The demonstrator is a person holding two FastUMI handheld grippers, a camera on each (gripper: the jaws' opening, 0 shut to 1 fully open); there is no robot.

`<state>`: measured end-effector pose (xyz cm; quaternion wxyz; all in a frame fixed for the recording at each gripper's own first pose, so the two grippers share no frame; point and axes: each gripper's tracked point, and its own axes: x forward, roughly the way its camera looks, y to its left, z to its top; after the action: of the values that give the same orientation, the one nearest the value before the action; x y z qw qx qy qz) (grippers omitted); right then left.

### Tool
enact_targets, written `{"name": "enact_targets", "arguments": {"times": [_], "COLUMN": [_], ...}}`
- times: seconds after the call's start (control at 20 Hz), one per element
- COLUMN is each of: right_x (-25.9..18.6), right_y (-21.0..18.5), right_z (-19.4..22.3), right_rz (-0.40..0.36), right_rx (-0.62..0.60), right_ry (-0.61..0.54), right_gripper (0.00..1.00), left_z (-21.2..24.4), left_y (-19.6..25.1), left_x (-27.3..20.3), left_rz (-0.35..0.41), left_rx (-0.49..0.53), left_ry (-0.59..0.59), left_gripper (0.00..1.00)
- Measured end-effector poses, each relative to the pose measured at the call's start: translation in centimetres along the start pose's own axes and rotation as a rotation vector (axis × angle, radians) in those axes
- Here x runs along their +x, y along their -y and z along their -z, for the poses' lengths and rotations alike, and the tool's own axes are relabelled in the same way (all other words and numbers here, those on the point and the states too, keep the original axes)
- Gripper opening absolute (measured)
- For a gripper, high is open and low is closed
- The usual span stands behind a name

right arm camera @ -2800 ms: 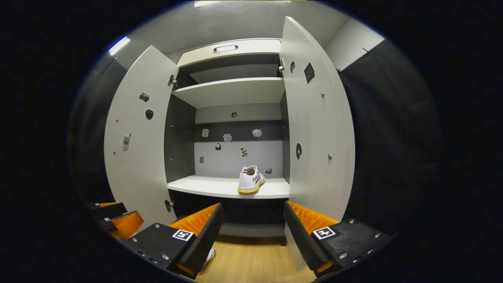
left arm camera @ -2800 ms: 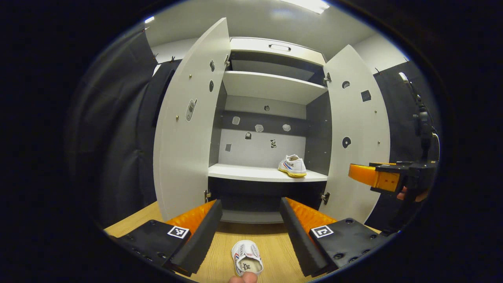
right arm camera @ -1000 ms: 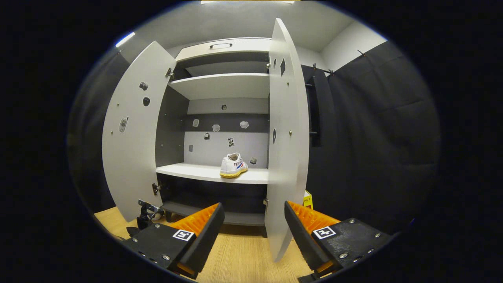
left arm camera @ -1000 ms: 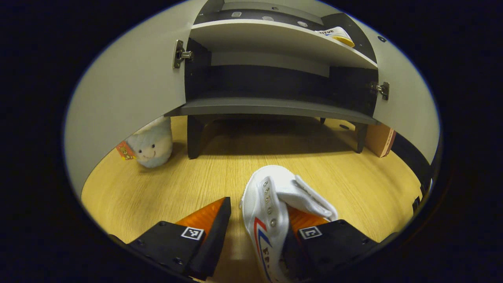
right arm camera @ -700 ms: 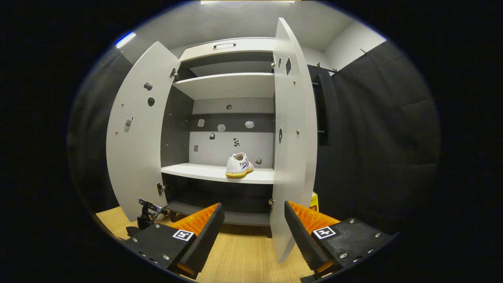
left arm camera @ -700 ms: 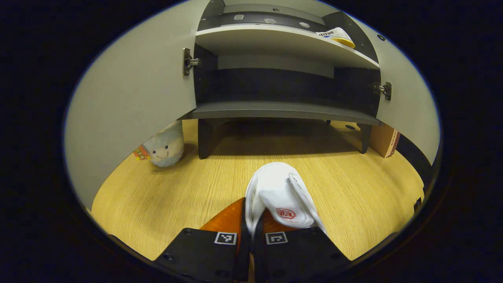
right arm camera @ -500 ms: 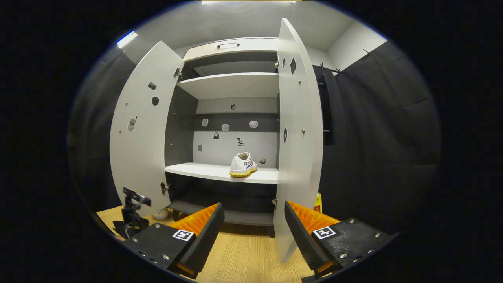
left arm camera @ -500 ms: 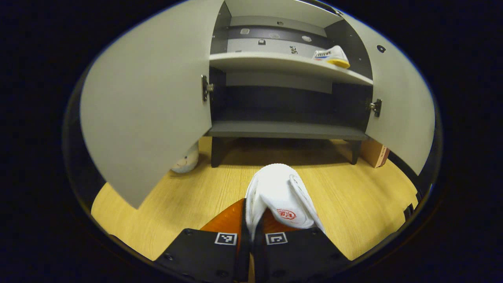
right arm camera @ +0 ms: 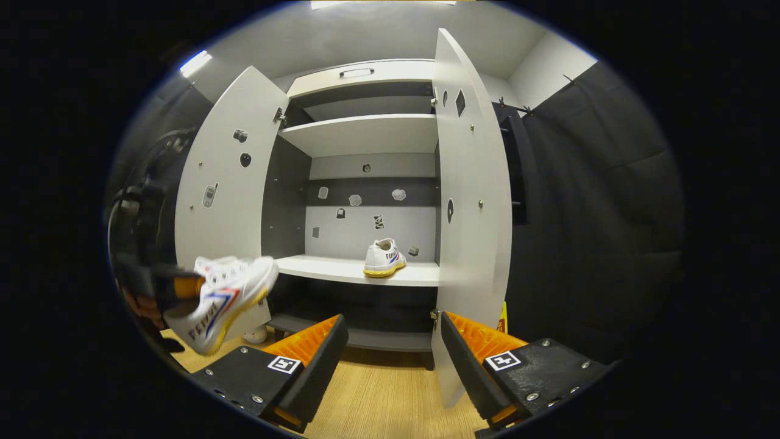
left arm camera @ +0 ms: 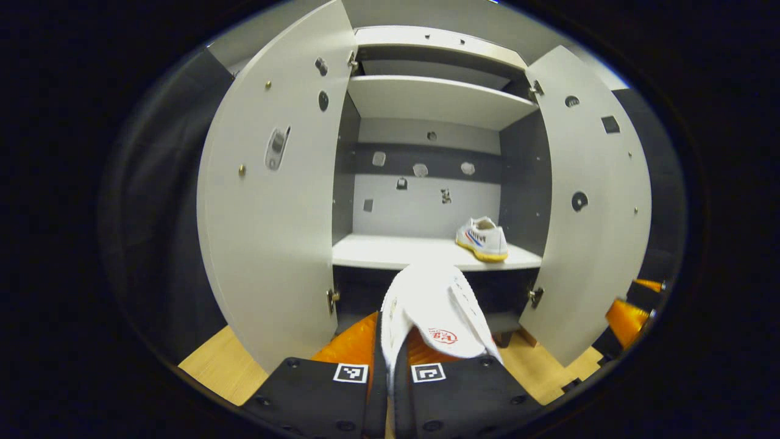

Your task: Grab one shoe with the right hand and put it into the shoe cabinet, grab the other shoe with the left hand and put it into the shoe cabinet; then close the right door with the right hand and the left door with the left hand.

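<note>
My left gripper (left arm camera: 385, 326) is shut on the side wall of a white shoe (left arm camera: 436, 299), held off the floor with its toe toward the open shoe cabinet. In the right gripper view this shoe (right arm camera: 222, 302) hangs in the air at the left, in front of the left door (right arm camera: 228, 201). The other white shoe (left arm camera: 482, 238) stands on the right part of the middle shelf (left arm camera: 396, 251). My right gripper (right arm camera: 393, 329) is open and holds nothing, low in front of the right door (right arm camera: 472, 213). Both doors stand wide open.
A small plush toy (right arm camera: 256, 334) sits on the wooden floor (right arm camera: 378, 402) under the left door. A yellow box (right arm camera: 504, 320) stands behind the right door. An upper shelf (right arm camera: 365, 137) and a dark bottom shelf (right arm camera: 365, 337) are bare.
My left gripper went down to the floor shoe, shut on it and has lifted it up toward the middle shelf. The right gripper stayed open and shifted only slightly.
</note>
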<state>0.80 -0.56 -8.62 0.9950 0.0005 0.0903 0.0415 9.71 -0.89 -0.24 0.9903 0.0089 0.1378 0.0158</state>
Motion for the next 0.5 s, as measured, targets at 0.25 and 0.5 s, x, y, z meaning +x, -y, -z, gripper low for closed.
{"name": "enact_targets", "arguments": {"times": [0.25, 0.5], "right_x": [-1.2, -1.6], "right_y": [0.6, 1.8], "right_z": [0.3, 1.0], "right_rz": [0.028, 0.067], "right_rx": [0.007, 0.013], "right_ry": [0.001, -0.024], "right_gripper": [0.94, 0.94], "left_z": [-7.7, -7.3], "left_y": [1.1, 2.7], "left_x": [9.1, 20.1], "left_rz": [0.017, 0.005], "left_rx": [-0.092, -0.051], "left_ry": [0.065, -0.052], "left_gripper": [0.12, 0.12]}}
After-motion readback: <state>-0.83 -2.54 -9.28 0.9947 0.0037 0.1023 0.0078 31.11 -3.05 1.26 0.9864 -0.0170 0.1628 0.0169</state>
